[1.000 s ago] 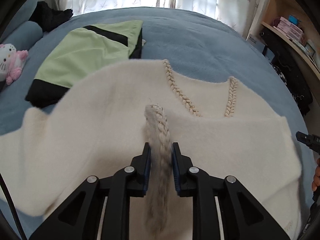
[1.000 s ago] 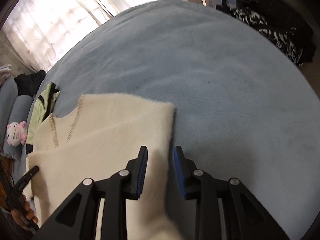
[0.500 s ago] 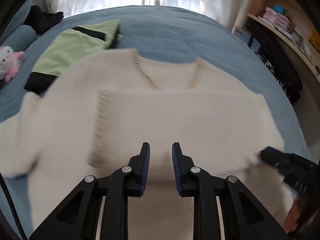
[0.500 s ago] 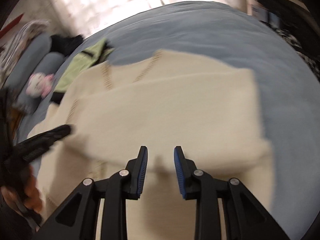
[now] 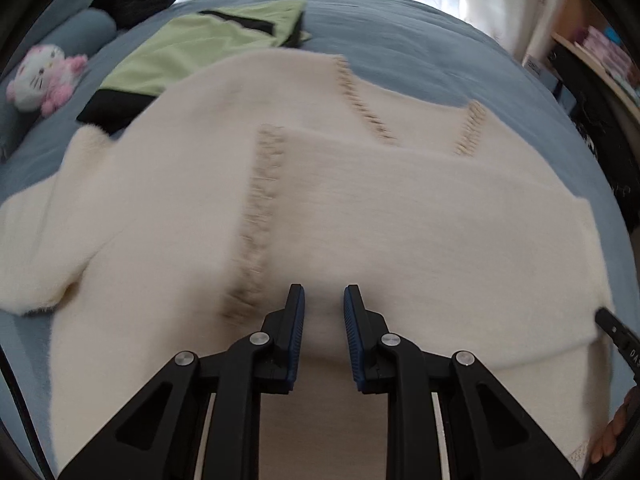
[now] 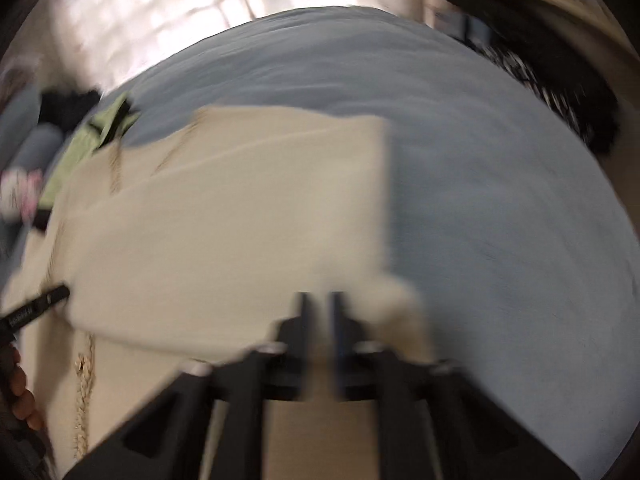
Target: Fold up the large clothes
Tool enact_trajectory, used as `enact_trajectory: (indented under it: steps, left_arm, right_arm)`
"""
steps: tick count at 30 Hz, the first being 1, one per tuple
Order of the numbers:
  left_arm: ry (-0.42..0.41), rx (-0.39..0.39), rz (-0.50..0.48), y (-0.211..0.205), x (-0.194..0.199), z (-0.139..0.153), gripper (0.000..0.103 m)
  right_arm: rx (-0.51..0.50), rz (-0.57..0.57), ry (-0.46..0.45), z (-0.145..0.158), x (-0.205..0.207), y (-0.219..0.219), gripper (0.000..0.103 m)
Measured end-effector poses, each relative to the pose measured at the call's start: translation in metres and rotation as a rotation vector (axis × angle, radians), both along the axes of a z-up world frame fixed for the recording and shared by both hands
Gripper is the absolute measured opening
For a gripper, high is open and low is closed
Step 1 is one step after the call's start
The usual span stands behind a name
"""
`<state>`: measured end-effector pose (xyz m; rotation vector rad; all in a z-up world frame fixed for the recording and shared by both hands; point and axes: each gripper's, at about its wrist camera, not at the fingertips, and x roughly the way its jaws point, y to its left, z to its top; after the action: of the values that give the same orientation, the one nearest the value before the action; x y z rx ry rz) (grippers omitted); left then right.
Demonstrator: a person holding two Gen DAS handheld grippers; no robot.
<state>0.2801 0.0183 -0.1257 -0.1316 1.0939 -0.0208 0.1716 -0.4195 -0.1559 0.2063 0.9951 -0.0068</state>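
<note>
A large cream knit sweater [image 5: 400, 216] with braided beige trim [image 5: 260, 200] lies on the blue bed, its lower part folded up over the chest. It also shows in the right wrist view [image 6: 240, 220]. My left gripper [image 5: 324, 304] hovers over the fold's near edge, jaws open and empty. My right gripper [image 6: 319, 308] is above the sweater's right edge, jaws narrowly apart and holding nothing; this view is blurred. The right gripper's tip [image 5: 616, 328] shows at the left view's right edge, and the left gripper's tip [image 6: 40, 304] at the right view's left edge.
A folded green and black garment [image 5: 192, 56] lies beyond the sweater at the back left. A pink and white plush toy [image 5: 40, 76] and blue pillows [image 5: 84, 32] sit at the far left. Shelves [image 5: 600, 56] and dark clothing [image 6: 560, 92] stand to the right of the blue bed [image 6: 500, 200].
My left gripper let go of the braided trim and opened. The lifted part now lies folded over the sweater. Both grippers have pulled back toward the near edge.
</note>
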Motion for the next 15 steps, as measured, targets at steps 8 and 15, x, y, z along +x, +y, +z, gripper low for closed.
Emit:
enact_trajectory:
  steps: [8, 15]
  left_arm:
    - [-0.004, 0.034, 0.007, -0.003, -0.005, -0.006, 0.016]
    - [-0.001, 0.022, 0.009, 0.000, -0.004, -0.006, 0.018]
  right_arm:
    - [0.014, -0.052, 0.023, -0.008, -0.001, -0.009, 0.001]
    - [0.072, -0.091, 0.022, -0.010, -0.005, -0.016, 0.003]
